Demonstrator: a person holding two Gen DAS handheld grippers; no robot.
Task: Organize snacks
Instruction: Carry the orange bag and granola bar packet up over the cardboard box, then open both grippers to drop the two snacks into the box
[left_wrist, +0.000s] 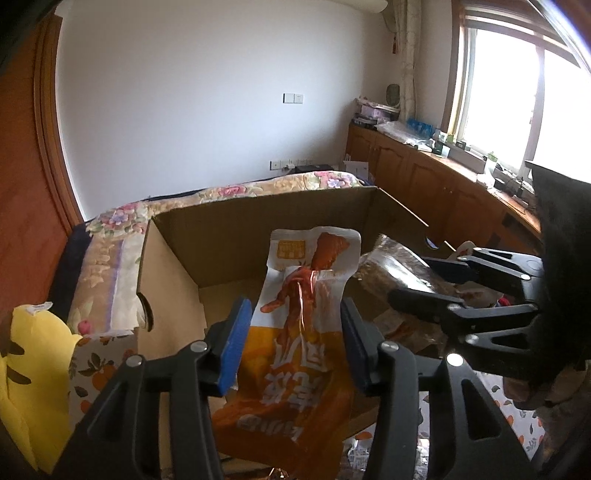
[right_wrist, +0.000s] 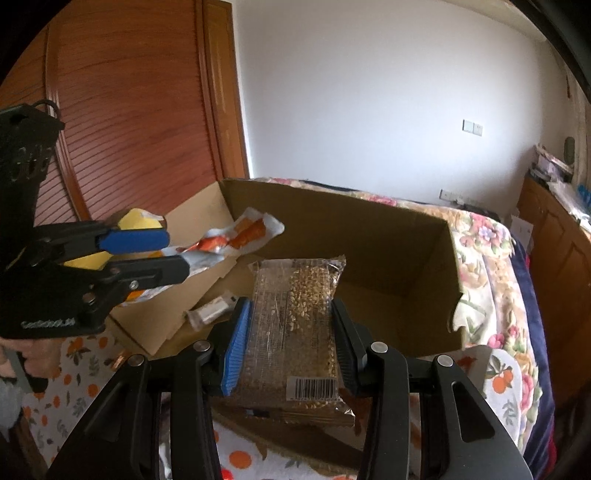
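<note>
My left gripper (left_wrist: 295, 332) is shut on an orange and white snack packet (left_wrist: 295, 350) and holds it above the open cardboard box (left_wrist: 236, 229). My right gripper (right_wrist: 291, 332) is shut on a clear packet of grain bars (right_wrist: 295, 325) with a barcode, held over the box's near edge. In the right wrist view the left gripper (right_wrist: 173, 254) shows at the left with the orange packet (right_wrist: 236, 240) sticking out over the box (right_wrist: 369, 229). In the left wrist view the right gripper (left_wrist: 417, 280) shows at the right with the clear packet (left_wrist: 391, 266).
The box stands on a cloth with an orange-fruit print (right_wrist: 74, 373), next to a bed with a floral cover (left_wrist: 229, 192). A small white packet (right_wrist: 210, 314) lies on the box flap. A yellow packet (left_wrist: 29, 369) lies at the left. Wooden cabinets (left_wrist: 424, 173) run under the window.
</note>
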